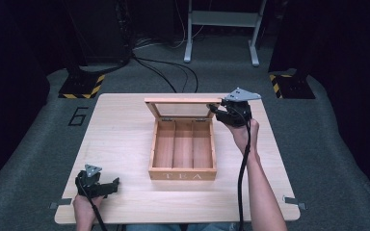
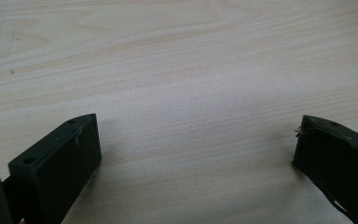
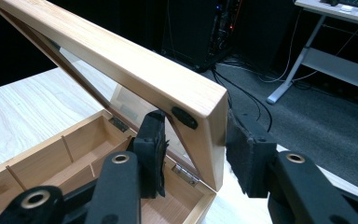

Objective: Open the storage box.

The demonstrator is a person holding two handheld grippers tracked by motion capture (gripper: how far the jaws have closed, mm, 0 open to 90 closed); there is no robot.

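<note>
In the high view, a square box of pale golden wood stands near the middle of a light, fine-grained wooden table, with "TEA" lettered on its near front wall. Two thin wooden slats split its inside into three long compartments, all showing bare wood floors. Its hinged lid, a wooden frame around a clear pane, stands raised at the box's far edge. The right gripper, matte black with a grey three-cornered plate on top, sits at the lid's right corner, behind the box's right side. The left gripper, also black with a grey plate, rests on the table well to the left of the box's front corner.

In the left gripper view, two blocky black jaws stand wide apart over bare table grain, with nothing between them.

In the right gripper view, the lid slants overhead, smooth and square-edged, with a small black oval bumper by its corner. The right gripper has its jaws clamped on the lid's side rail at that corner: one padded jaw lies against the inner face beside the pane, the other against the outer edge. Below, the box shows its slats, two small metal hinges and empty compartments.
</note>
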